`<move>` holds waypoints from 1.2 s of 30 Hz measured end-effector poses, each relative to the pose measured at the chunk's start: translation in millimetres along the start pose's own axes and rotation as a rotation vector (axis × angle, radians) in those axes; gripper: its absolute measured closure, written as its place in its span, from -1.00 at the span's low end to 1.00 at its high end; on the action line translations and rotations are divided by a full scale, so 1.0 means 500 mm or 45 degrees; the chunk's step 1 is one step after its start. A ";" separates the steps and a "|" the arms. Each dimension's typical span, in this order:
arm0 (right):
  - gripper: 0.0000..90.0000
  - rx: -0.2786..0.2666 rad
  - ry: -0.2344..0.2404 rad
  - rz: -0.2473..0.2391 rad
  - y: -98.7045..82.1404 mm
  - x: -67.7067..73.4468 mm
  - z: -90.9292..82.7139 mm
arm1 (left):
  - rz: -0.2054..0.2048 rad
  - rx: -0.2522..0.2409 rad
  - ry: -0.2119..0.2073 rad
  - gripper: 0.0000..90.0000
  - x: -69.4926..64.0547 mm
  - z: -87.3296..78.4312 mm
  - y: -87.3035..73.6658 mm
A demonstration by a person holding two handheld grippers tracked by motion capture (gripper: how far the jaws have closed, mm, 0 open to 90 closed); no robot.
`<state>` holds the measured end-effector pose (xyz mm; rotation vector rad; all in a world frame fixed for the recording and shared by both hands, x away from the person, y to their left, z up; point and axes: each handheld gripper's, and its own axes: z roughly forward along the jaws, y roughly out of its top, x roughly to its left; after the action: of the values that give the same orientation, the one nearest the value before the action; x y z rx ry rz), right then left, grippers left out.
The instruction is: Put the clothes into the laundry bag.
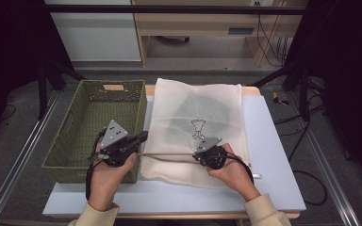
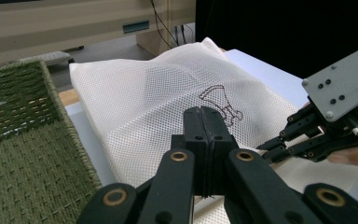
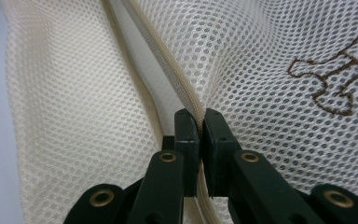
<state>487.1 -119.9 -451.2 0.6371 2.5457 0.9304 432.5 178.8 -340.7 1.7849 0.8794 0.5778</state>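
A white mesh bag [image 1: 198, 108] with a brown stitched figure [image 1: 197, 128] lies flat on the pale table [image 1: 275, 155]; something grey shows through its far half. My right gripper [image 1: 197, 154] is shut on the bag's zipper edge [image 3: 168, 60], and the beige zipper tape runs between its jaws [image 3: 200, 116]. My left gripper [image 1: 143, 137] sits at the bag's near left corner with its jaws pressed together [image 2: 204, 116]; I see nothing between them. From the left gripper view, the mesh bag [image 2: 144, 98] lies beyond and the right gripper [image 2: 266, 151] sits at the right.
A green woven basket [image 1: 61, 141] stands on the table's left side, beside the bag, and its wall [image 2: 23, 154] is close to my left gripper. Bare table lies to the right of the bag and along the front edge. Cables and black stands surround the table.
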 end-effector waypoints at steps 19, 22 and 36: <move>-0.60 -0.133 -0.136 0.162 0.002 -0.013 -0.087 | -0.034 0.022 0.116 1.00 0.066 -0.041 0.002; -0.68 -0.168 -0.179 0.213 0.002 -0.031 -0.110 | -0.049 0.016 0.126 1.00 0.078 -0.051 0.004; -0.84 -0.254 -0.407 0.415 -0.042 -0.117 -0.212 | -0.055 0.038 0.268 1.00 0.152 -0.124 0.008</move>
<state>480.3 -219.1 -378.8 1.0643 2.0745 1.0724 435.4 273.6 -315.6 1.7493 1.0725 0.7374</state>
